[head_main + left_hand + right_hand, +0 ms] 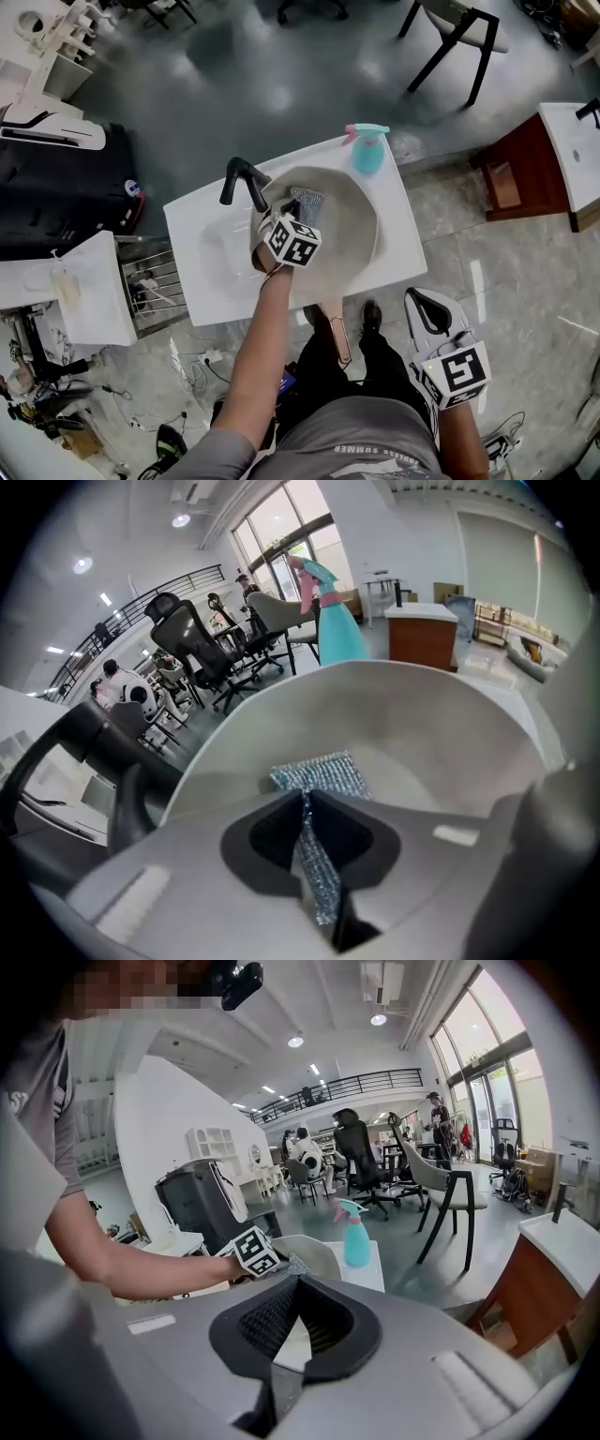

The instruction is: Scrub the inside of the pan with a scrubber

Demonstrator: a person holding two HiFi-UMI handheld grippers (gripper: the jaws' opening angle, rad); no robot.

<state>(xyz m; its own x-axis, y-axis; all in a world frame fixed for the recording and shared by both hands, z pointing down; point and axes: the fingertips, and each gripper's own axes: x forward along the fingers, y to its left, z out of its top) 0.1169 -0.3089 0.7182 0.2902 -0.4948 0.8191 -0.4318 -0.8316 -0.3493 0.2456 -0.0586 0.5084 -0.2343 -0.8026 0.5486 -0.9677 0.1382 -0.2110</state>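
Note:
A beige pan (352,230) lies on the white sink counter (202,220), its handle (335,330) pointing back at me. My left gripper (298,212) reaches into the pan from its near left rim, shut on a silvery mesh scrubber (307,202). In the left gripper view the scrubber (321,776) fans out past the jaws (307,808) against the pan's inner wall (431,724). My right gripper (419,298) hangs low at the right, off the counter, shut on nothing. In its own view the right gripper (296,1283) faces the pan (314,1251) from a distance.
A black faucet (242,181) stands at the pan's left. A teal spray bottle (367,150) sits at the counter's far edge. A wooden cabinet (525,169) is on the right, a black case (66,187) on the left, and a chair (459,37) beyond.

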